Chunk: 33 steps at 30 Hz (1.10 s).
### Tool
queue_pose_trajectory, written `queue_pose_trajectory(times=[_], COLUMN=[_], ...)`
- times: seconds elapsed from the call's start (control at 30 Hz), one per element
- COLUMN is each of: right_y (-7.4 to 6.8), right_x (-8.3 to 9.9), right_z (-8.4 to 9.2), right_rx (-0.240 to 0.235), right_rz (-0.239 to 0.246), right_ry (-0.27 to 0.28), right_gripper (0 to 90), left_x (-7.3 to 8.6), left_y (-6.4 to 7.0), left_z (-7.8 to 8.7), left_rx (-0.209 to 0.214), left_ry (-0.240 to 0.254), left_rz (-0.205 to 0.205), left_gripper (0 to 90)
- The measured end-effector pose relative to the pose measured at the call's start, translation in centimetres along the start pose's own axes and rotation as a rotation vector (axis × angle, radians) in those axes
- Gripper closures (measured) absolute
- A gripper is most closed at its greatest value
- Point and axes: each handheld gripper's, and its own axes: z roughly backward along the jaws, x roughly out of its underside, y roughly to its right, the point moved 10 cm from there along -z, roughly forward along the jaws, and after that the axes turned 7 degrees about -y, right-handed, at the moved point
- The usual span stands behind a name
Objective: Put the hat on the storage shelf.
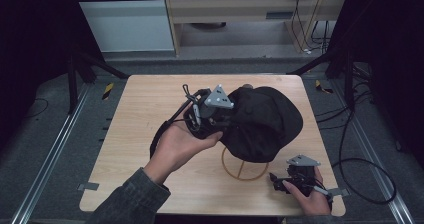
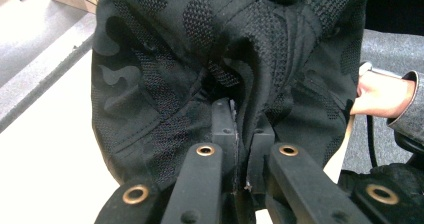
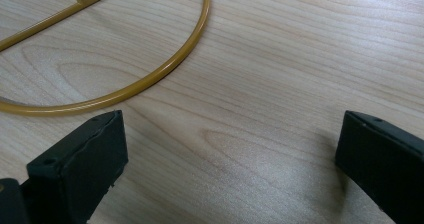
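The left claw point(image 1: 226, 115) is clamped tight on a fold of a black cap point(image 1: 265, 121); in the left gripper view its jaws stand nearly together with the mesh-and-camouflage fabric point(image 2: 220, 59) pinched between them. The cap sits on a yellow wire stand point(image 1: 245, 170), toward the right half of the tabletop point(image 1: 145, 114) and about midway between its far and near edges. The stand's round base ring rests on the wood just under the cap's near side. The left hand point(image 1: 180, 144) comes in from the near edge, left of centre, and holds its claw against the cap's left side.

The right claw point(image 1: 276, 179) lies low by the near right corner of the tabletop, held in the right hand point(image 1: 307, 194). Its jaws are spread wide with nothing between them; in the right gripper view bare wood point(image 3: 260, 109) shows in the gap, and the stand's ring point(image 3: 150, 79) curves just beyond the one jaw, not touching it. The right claw is near the ring's right side and apart from the cap.
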Motion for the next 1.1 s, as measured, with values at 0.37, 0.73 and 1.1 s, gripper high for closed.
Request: queue_pose_trajectory(times=[0.37,0.73,1.1], right_y=[0.0,0.0,0.0], right_x=[0.0,0.0,0.0], right_z=[0.0,0.0,0.0], right_rx=[0.0,0.0,0.0], right_rz=[0.0,0.0,-0.003], right_ry=[0.0,0.0,-0.001], right_gripper=[0.4,0.5,0.4], left_x=[0.6,1.5,2.1], left_y=[0.2,-0.2,-0.7], left_z=[-0.6,-0.8,-1.8], left_rx=[0.006,0.009,-0.002], left_ry=[-0.014,-0.028,-0.04], left_rz=[0.003,0.011,0.019], left_gripper=[86.3,86.2,85.9])
